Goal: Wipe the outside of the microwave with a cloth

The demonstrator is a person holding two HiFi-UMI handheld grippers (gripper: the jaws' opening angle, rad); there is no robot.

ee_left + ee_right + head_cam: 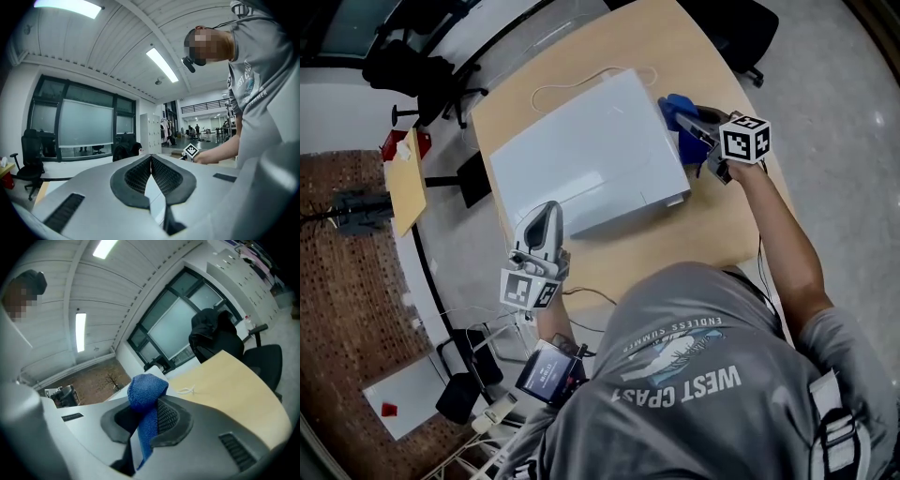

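- Carrying the microwave, the tabletop (727, 234) is pale wood, with bare margins round the appliance and a thin white cord (572, 84) lying behind it.
- Microwave (591, 155): a white box set at an angle in the middle of the tabletop, its broad top facing the head view. No smears or wet streaks show, so which faces are already wiped cannot be read.
- Left hand-held gripper (546, 211): jaws closed together on nothing, its tip at the near corner of the microwave on the person's left. It looks placed to steady the box.
- Right hand-held gripper (696, 127): clamped on the cloth, up at the microwave's edge on the person's right.
- Cloth (678, 117): blue knit, bunched above the jaws with a tail hanging between them. It sits just beside that top edge; contact cannot be told.
- Progress, as a judgement: wiping seems under way on that side, with the top, the near face and the left side probably left to do.
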